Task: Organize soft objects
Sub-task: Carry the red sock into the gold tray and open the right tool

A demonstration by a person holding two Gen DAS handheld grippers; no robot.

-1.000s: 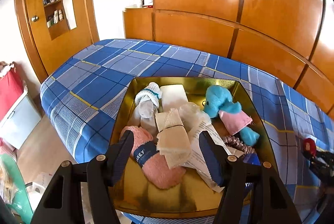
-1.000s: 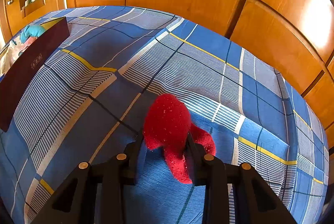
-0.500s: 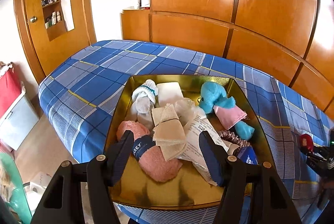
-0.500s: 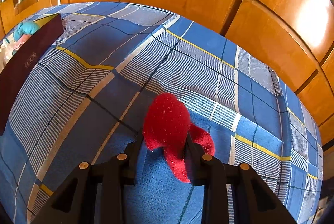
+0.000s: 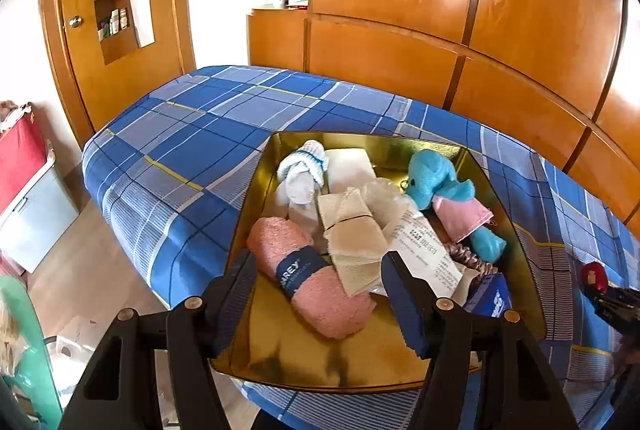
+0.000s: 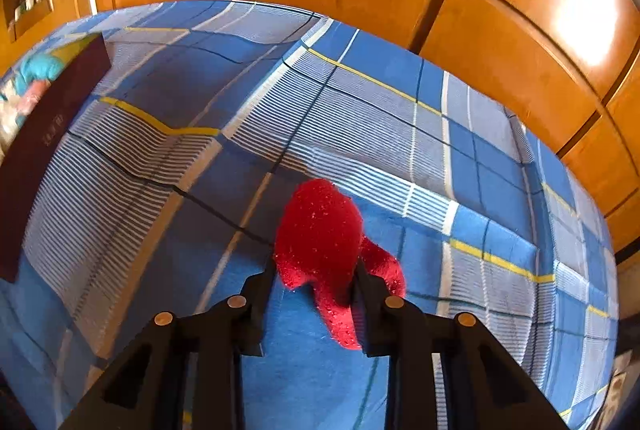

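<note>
A gold-lined box [image 5: 260,342] sits on the blue plaid bed. It holds a pink rolled towel [image 5: 316,282], a white sock bundle [image 5: 304,173], beige cloth [image 5: 352,234], a paper slip [image 5: 424,250] and a blue plush toy [image 5: 436,181] with a pink pouch [image 5: 464,218]. My left gripper [image 5: 320,294] is open and empty above the box's near end. My right gripper [image 6: 316,278] is shut on a red soft toy [image 6: 320,234], held above the bedspread; it also shows in the left wrist view [image 5: 596,278]. The box's dark red outer wall [image 6: 44,149] shows at the left of the right wrist view.
Wooden wardrobe panels [image 5: 440,29] back the bed [image 5: 192,153]. A red and grey storage bin [image 5: 24,181] stands on the floor at the left. A wooden door with a shelf niche [image 5: 112,9] is at the far left. A green object [image 5: 24,350] is at the lower left.
My left gripper has pulled back and up from the box, still open. My right gripper has lifted the red toy a little and swung, still shut on it.
</note>
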